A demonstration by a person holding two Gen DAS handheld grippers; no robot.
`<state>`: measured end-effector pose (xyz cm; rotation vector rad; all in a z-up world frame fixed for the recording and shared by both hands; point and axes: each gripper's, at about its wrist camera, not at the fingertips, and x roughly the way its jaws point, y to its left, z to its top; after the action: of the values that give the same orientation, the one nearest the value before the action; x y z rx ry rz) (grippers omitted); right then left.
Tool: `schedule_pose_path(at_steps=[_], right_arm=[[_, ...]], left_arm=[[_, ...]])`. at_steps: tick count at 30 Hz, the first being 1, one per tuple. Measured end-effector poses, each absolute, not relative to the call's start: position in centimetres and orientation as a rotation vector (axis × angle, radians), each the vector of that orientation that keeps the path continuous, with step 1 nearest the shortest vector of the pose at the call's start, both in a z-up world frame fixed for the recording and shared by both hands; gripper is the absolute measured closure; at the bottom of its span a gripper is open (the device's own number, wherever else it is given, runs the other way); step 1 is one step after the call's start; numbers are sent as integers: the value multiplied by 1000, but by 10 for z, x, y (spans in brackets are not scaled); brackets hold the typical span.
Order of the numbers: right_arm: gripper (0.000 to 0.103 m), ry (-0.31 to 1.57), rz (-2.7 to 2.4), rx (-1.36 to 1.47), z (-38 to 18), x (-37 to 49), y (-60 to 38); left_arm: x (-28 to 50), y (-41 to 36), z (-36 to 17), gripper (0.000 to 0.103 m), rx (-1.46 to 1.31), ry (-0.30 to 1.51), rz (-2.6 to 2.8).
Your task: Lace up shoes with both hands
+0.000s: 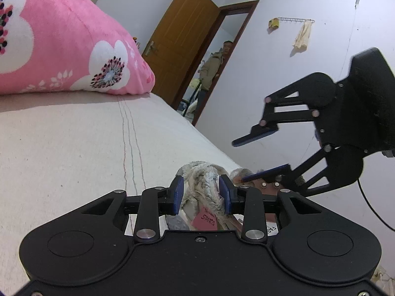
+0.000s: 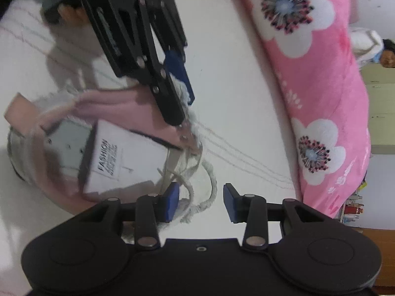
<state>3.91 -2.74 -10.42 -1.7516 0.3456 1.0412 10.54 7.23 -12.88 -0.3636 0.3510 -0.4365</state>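
- The pink sneaker [image 2: 74,135] lay on its side on the bed [image 1: 74,148], near its edge
- Left gripper [image 1: 201,192] had its pads pinched on a bunch of thick white lace [image 1: 205,172]
- Right gripper [image 2: 201,202] gaped wide, holding nothing, lace loops [image 2: 209,192] between its fingers
- Judged mid-lacing; next, the right would need to close on 1 strand
- No containers showed

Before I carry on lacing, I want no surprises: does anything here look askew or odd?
The shoe lies tipped on its side on the bed, not upright. Its white laces spill in loose, frayed-looking loops. The left gripper straddles a bunch of lace; the right gripper is open and empty.
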Motion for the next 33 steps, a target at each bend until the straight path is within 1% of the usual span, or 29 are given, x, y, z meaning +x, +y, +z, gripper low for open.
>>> schedule_pose_path(at_steps=[4,9,12,13,14,15,17,22,23,26,28,31,33], right_arm=[[67,373,1045,-1818,-115,40,-22],[67,357,1024,-1858,-126,37,-23],[72,345,1020,-1858,-127,34,-26],[76,339,1021,-1860,-127,32,-28],[84,337,1028,-1860,-128,30,-31],[87,335,1035,-1857,-128,28,-34],[88,324,1032,-1853,-129,28,-37],[89,280,986,-1878,-135,26,-47],[91,259,977,-1897,-137,24,-49],[100,178,978,-1944,-143,15,-55],[101,124,982,-1956,-145,12,-59],[101,-14,1000,-1952,-148,6,-72],[101,83,994,-1784,-142,10,-71]], left_arm=[[106,73,-129,71,-367,353,-439],[105,73,-129,70,-369,354,-440],[106,74,-129,69,-372,355,-440],[106,74,-129,69,-373,355,-440],[106,74,-129,69,-373,355,-440],[106,74,-129,69,-373,355,-440],[107,73,-129,66,-374,358,-444],[108,72,-129,66,-374,359,-455],[108,72,-129,66,-375,359,-455],[108,73,-129,65,-377,360,-455],[108,73,-130,64,-378,360,-454],[108,73,-130,64,-380,360,-454],[109,75,-131,63,-393,363,-452]])
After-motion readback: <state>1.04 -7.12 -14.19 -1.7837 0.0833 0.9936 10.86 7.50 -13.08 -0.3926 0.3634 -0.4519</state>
